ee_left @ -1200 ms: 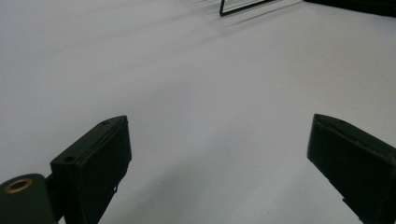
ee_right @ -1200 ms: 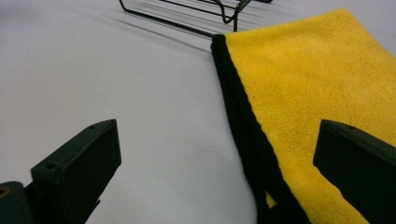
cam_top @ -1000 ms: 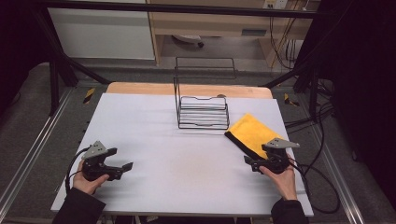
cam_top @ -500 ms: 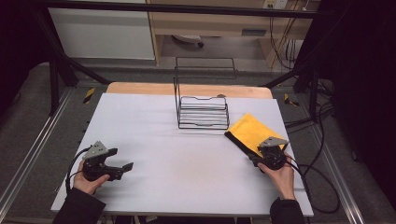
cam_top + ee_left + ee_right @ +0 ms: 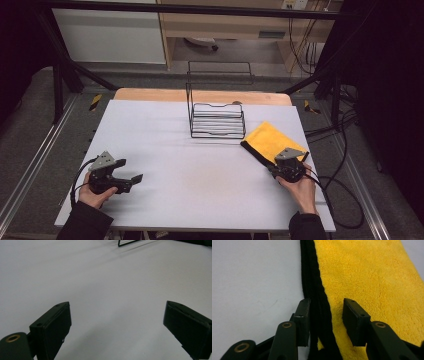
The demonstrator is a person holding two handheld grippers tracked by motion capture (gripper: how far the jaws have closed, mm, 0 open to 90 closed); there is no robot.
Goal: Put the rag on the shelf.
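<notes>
- While the left gripper (image 5: 131,179) idles low over the near left of the white worktop (image 5: 200,180), its jaws stand wide apart with nothing but bare surface between them, as the left gripper view confirms.
- On the near right, the right gripper (image 5: 325,320) has just been closing its jaws; a second ago they stood much wider, and the hand has edged up onto the near end of the cloth since then.
- In the right gripper view the black-bound edge of the folded yellow microfibre cloth (image 5: 367,277) runs up between the jaws, one jaw against the black hem on the worktop side, the other over the yellow pile. A gap remains, so the jaws are partly apart and not yet clamped on the fabric.
- This narrowing suggests the pick-up of the cloth is under way; a little more closing should pinch the folded edge.
- The cloth lies flat at the right of the worktop, its far corner just beside the wire rack (image 5: 216,120).
- That rack stands empty at the middle back, a likely place for the cloth.
</notes>
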